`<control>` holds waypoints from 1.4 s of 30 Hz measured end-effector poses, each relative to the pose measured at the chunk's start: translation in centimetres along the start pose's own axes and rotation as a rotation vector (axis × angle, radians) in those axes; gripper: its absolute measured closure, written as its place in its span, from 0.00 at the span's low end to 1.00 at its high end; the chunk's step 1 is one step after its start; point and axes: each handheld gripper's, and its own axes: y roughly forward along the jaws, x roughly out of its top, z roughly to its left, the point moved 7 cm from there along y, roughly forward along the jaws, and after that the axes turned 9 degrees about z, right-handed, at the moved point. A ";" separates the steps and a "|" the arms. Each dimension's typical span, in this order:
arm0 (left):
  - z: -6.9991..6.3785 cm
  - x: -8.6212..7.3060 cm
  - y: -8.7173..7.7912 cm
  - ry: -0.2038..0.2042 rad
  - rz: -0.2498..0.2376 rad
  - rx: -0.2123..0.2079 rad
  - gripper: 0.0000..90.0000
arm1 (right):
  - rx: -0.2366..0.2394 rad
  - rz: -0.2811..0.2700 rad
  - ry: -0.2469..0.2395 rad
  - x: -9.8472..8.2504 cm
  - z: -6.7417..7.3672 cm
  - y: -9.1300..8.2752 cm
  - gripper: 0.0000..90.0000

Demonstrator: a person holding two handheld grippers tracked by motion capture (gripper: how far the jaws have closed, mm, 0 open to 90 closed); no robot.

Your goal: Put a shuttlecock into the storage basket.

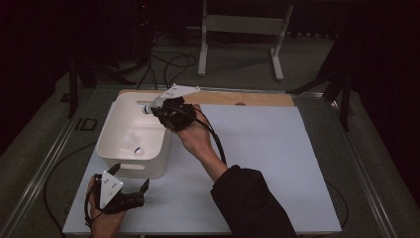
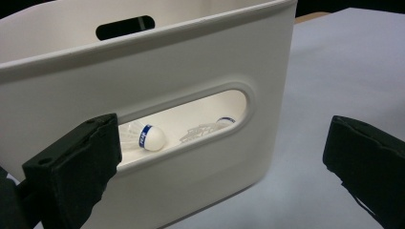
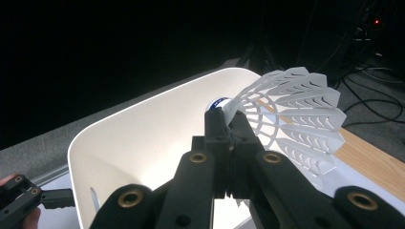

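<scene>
Shuttlecock (image 3: 291,114) in right gripper (image 3: 229,138)

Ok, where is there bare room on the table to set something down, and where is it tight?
The wide stretch of white table top right of the right forearm lies bare to the far and right edges. The left side is crowded: the white bin holds shuttlecocks, the left gripper sits open just before it, and the right gripper holds a shuttlecock over its far corner.
</scene>
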 end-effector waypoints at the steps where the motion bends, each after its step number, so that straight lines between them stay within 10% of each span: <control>1: 0.0 0.0 0.0 0.000 0.001 0.000 0.00 | -0.001 -0.001 0.000 0.0 0.0 0.1 1.00; 42: 0.1 0.0 0.0 -0.003 0.001 -0.001 0.00 | -0.032 0.019 0.051 -0.3 -1.2 2.1 0.99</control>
